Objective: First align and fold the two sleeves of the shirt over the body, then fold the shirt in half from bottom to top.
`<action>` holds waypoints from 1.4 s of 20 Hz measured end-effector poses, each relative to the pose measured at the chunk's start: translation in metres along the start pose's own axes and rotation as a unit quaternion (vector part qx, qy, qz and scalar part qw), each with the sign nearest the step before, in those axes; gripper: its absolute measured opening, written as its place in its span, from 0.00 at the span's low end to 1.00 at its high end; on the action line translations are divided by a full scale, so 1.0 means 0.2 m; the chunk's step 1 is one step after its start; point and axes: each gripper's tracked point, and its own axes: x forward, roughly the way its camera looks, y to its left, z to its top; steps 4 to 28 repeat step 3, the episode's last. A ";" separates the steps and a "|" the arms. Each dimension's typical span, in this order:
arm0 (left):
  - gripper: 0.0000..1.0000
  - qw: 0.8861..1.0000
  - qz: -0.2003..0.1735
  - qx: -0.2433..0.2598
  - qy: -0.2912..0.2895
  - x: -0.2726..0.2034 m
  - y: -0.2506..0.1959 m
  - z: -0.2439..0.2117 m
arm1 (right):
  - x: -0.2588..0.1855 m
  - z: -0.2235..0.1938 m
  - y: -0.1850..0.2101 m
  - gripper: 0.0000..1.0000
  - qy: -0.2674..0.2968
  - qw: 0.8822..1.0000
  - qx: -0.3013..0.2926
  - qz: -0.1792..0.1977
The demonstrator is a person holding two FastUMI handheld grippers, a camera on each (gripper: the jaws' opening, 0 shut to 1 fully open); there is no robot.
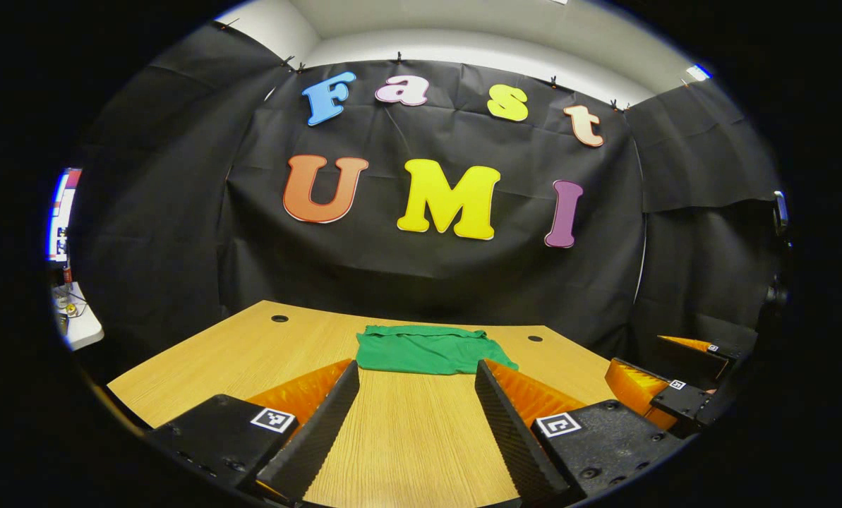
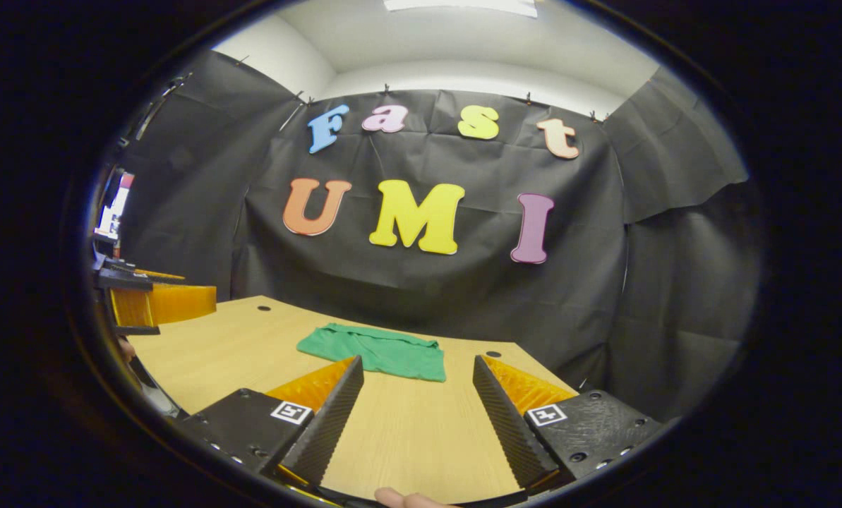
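A green shirt (image 1: 431, 351) lay compactly folded near the far edge of the wooden surface (image 1: 406, 437), while both the left hand-held gripper (image 1: 416, 423) and right hand-held gripper (image 2: 416, 416) hovered well back with fingers apart, apparently finished.

Green shirt (image 1: 428, 351) is seen lying flat toward the far end of a wooden table (image 1: 251, 353), close to the back edge. It is already folded into a compact, roughly rectangular bundle, wider than deep. No sleeves are seen sticking out; layered edges and a few wrinkles are seen along the far side. In the right gripper view the shirt (image 2: 378, 351) is seen slightly left of centre, its long side running at an angle. Nothing is touching it.
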 end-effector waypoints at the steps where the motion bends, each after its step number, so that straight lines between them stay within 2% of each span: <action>1: 1.00 1.000 -0.002 0.002 0.001 0.00 -0.01 0.00 | 0.00 0.00 0.00 0.95 0.000 1.000 -0.002 0.000; 28: 1.00 1.000 -0.006 0.007 0.003 0.00 -0.03 -0.01 | 0.00 0.01 -0.01 0.95 -0.003 1.000 -0.004 -0.005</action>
